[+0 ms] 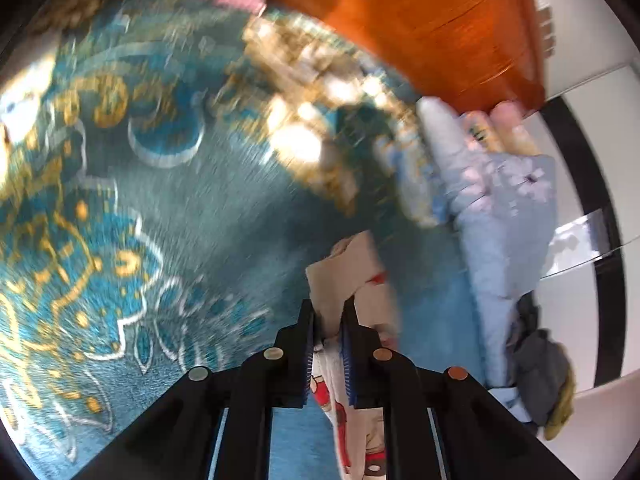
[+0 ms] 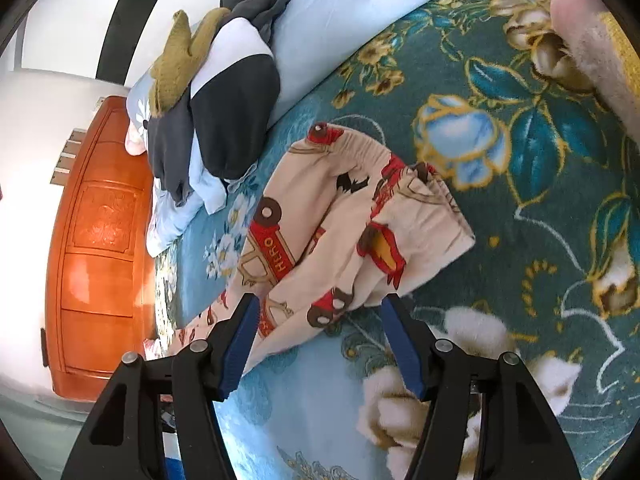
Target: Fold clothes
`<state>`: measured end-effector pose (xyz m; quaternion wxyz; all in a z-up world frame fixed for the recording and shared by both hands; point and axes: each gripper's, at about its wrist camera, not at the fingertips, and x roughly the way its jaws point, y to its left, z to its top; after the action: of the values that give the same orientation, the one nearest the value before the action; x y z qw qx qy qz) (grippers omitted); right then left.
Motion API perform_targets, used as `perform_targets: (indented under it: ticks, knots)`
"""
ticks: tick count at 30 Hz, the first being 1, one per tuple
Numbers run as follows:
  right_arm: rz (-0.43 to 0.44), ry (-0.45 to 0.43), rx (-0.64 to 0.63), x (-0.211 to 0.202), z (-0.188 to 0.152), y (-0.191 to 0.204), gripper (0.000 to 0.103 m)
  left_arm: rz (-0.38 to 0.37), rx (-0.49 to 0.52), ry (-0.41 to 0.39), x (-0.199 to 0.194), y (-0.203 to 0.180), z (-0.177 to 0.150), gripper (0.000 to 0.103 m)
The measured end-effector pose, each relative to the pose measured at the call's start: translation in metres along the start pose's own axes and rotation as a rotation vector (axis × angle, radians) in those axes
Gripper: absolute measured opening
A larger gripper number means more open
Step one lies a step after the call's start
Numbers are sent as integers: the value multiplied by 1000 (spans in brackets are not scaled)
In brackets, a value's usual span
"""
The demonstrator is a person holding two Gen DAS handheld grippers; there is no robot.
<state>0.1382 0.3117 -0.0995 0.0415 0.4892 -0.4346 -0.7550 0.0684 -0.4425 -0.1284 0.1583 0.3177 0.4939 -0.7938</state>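
Note:
A pair of cream children's pants with red fire-truck prints lies partly folded on the teal floral blanket. My right gripper is open, its fingers straddling the lower edge of the pants just above them. In the left wrist view my left gripper is shut on a bunched part of the cream pants, holding the cloth up over the blanket. That view is motion-blurred.
A pile of dark grey, white and olive clothes sits on a light blue quilt beside the pants. An orange wooden headboard stands at the bed's end, also in the left view. A pink cloth lies at the right.

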Motion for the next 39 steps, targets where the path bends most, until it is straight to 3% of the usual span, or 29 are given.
perform_targets:
  ticks: [2,3,6,8,10,12,16,20,24,27,29,31,32,34,36,39]
  knots:
    - [4,-4,-3,-5,-1,0,64,-92,-22,-64,-36,-2,7,13]
    - [8,-8,-6,-8,-2,-1,64,-102,-16,-92,-51,1,9,13]
    - [7,-2,2,-10,-8,-9,64,2,34,-134,-78,28,11,13]
    - [7,17,25,-5,-13,-18,64,86,-32,-79,-75,66,11,13]
    - [13,34,56,3,-19,-28,64,83,-141,-45,-75,101,3,13]
    - [24,36,74,13,-22,-32,64,74,-174,-47,-78,118,-5,13]
    - [82,2,106,27,-20,-25,64,64,-176,-49,-86,117,-14,13]
    - [85,-20,130,34,-13,-8,64,48,-127,-58,-97,101,-12,13]
    - [54,-35,43,30,-10,15,64,50,-72,-59,-104,91,-9,13]
    - [19,-13,97,43,0,17,64,52,-84,-51,-103,93,-12,13]
    - [-18,-11,132,51,5,19,59,53,-89,-46,-102,95,-12,13]
    - [-80,-2,141,59,10,23,38,54,-90,-41,-100,98,-13,13]
    - [-112,7,148,63,13,24,35,55,-91,-39,-100,99,-13,13]
    - [-147,16,191,68,14,18,18,56,-93,-34,-99,101,-13,13]
    - [-158,25,242,72,14,7,8,58,-94,-29,-97,104,-13,13]
    - [-110,12,259,70,11,2,6,71,-98,-28,-93,105,-11,13]
